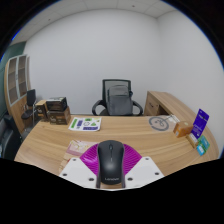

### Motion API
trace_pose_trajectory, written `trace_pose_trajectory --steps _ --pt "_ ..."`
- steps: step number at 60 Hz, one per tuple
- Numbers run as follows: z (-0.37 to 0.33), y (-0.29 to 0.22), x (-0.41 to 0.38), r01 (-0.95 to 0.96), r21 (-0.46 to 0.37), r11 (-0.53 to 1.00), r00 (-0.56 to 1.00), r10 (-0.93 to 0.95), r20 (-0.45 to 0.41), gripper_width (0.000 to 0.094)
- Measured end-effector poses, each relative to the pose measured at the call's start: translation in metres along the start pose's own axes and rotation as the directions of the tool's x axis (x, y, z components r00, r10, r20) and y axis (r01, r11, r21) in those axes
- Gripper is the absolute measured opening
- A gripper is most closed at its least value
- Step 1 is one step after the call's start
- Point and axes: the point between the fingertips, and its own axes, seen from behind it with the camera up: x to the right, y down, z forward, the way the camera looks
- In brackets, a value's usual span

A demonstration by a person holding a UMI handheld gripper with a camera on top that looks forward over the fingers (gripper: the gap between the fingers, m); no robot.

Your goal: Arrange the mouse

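Observation:
A black wireless mouse (110,165) sits lengthwise between my two fingers, its scroll wheel pointing away from me. My gripper (110,150) is shut on the mouse, and the magenta pads (90,158) press against both of its sides. The mouse is held up above the near part of the wooden desk (140,140). Its rear end hides the base of the fingers.
Beyond the fingers, a green and white box (85,124) lies on the desk, with a round object (160,122) to its right. A blue box (201,122) stands at the desk's right end. A black office chair (118,98) is behind the desk, and shelves (15,85) stand at the left.

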Motion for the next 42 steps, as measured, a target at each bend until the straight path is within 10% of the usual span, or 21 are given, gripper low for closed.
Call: trace_pose_trajectory --steps 30,42 --pt "0.133 0.108 -0.081 0.091 -0.151 0.984 0.994 -0.08 0.077 0.0278" --pt "0.134 0.11 -0.08 0.078 -0.146 0.986 0.996 -0.07 0.055 0.0537"
